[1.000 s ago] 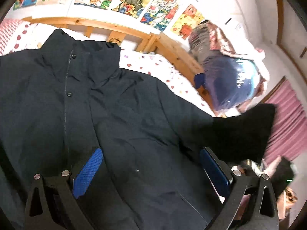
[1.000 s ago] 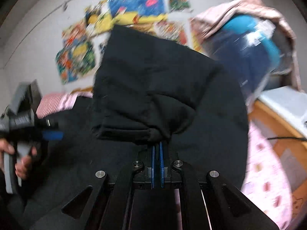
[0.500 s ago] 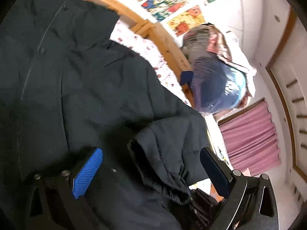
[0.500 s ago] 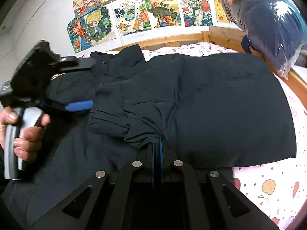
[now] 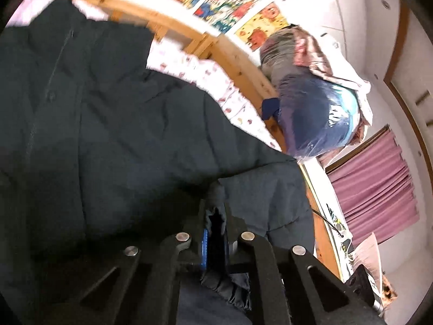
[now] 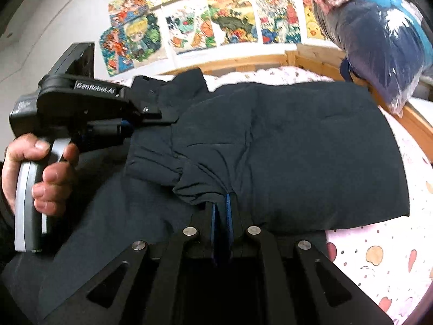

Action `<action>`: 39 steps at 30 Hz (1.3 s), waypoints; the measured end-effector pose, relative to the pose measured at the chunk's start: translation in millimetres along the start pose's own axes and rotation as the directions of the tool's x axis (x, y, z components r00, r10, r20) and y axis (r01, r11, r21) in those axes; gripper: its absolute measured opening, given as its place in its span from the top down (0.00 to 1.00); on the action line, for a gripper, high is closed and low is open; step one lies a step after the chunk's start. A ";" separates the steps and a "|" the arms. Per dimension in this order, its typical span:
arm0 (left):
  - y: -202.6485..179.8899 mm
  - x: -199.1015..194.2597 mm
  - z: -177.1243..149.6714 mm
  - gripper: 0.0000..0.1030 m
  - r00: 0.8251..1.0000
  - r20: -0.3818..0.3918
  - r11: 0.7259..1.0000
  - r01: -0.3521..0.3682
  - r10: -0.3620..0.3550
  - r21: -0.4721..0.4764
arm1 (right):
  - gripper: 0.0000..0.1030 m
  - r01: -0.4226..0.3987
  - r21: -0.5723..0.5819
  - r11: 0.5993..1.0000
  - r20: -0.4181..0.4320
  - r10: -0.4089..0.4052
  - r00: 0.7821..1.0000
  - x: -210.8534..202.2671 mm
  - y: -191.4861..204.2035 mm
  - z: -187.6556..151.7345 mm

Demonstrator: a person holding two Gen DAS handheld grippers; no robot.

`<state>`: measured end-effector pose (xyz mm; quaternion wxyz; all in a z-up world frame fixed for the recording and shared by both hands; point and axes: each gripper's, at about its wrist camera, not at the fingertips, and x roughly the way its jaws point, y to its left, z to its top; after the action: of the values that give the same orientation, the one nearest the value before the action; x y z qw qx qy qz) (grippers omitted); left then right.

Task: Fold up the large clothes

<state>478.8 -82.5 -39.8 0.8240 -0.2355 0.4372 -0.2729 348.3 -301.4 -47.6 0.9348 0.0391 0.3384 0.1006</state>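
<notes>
Hand-held gripper (image 6: 222, 211) pads buried in jacket (image 6: 297, 149)

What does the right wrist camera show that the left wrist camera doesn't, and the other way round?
Only the right wrist view shows the person's hand gripping the left gripper's handle, and the right gripper shut on the jacket sleeve that lies folded across the jacket's front.

Only the left wrist view shows the pink curtain and the left gripper closed on a fold of dark fabric.

Both show the dark jacket spread on the patterned sheet, the wooden bed frame, the wall pictures and the plastic-wrapped bundle.
</notes>
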 end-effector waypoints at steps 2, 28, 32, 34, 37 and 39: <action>-10.0 -17.3 3.9 0.93 0.999 0.035 0.999 -0.022 0.021 0.043 | 0.84 -0.009 -0.024 1.000 0.021 0.009 1.000 -8.4 7.1 2.5; 81.1 -196.2 15.5 0.93 0.827 0.216 0.851 -0.524 0.519 -0.036 | 0.58 0.053 -0.148 0.988 -0.008 -0.054 0.998 42.8 71.1 67.0; 108.2 -192.4 16.2 0.93 0.801 0.172 0.817 -0.573 0.574 -0.056 | 0.58 0.050 -0.204 0.978 -0.061 -0.063 0.996 70.5 89.5 70.0; 119.7 -186.4 16.2 0.92 0.796 0.149 0.809 -0.584 0.586 -0.060 | 0.56 0.047 -0.229 0.972 -0.091 -0.069 0.993 85.4 100.2 68.4; 126.5 -176.9 15.0 0.92 0.790 0.136 0.800 -0.598 0.598 -0.045 | 0.54 0.044 -0.255 0.966 -0.150 -0.085 0.985 106.5 107.9 58.0; 130.4 -169.2 13.6 0.92 0.784 0.129 0.792 -0.609 0.607 -0.030 | 0.54 0.044 -0.258 0.965 -0.182 -0.093 0.979 120.6 110.1 47.5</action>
<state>442.8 126.9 -14.5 0.8964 -0.0943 0.4325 0.0204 451.5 -168.3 -71.0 0.8980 -0.1018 0.4126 0.1138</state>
